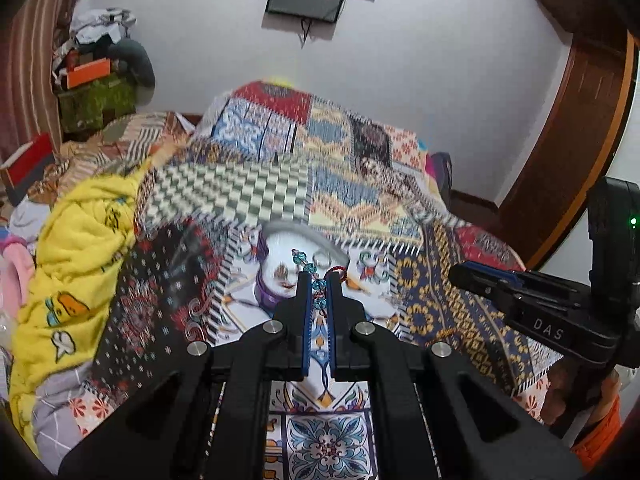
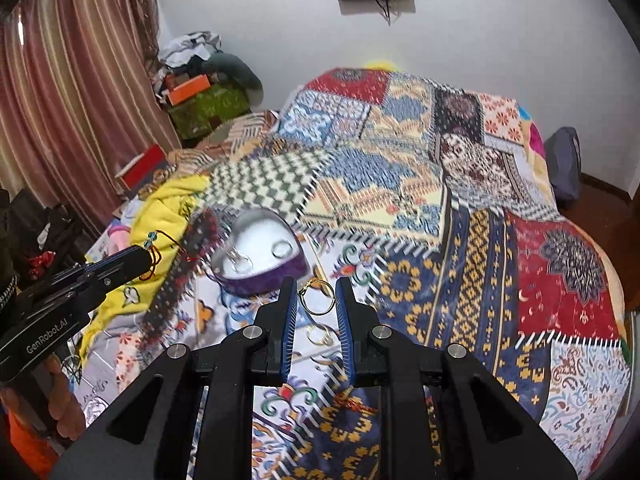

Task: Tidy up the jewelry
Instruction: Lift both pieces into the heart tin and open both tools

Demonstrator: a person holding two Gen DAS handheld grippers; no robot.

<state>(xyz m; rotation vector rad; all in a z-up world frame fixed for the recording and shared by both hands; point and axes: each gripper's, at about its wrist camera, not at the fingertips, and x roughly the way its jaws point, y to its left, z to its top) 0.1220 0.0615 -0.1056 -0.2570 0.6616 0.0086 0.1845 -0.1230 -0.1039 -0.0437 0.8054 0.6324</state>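
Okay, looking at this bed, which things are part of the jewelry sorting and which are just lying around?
Part of the job:
- blue bead bracelet, pinched in the left gripper
- gold hoop earring, between the right gripper fingers
- gold ring
- heart-shaped box

Lying about:
- yellow blanket
- patchwork quilt
- red book

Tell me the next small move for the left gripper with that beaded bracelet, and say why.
Probably carry it a little forward and lower it over the open heart-shaped box, then release. The left gripper is shut on the blue beaded bracelet, held above the bedspread just short of the box, which already holds rings. The right gripper brackets a gold hoop earring, clear of that path.
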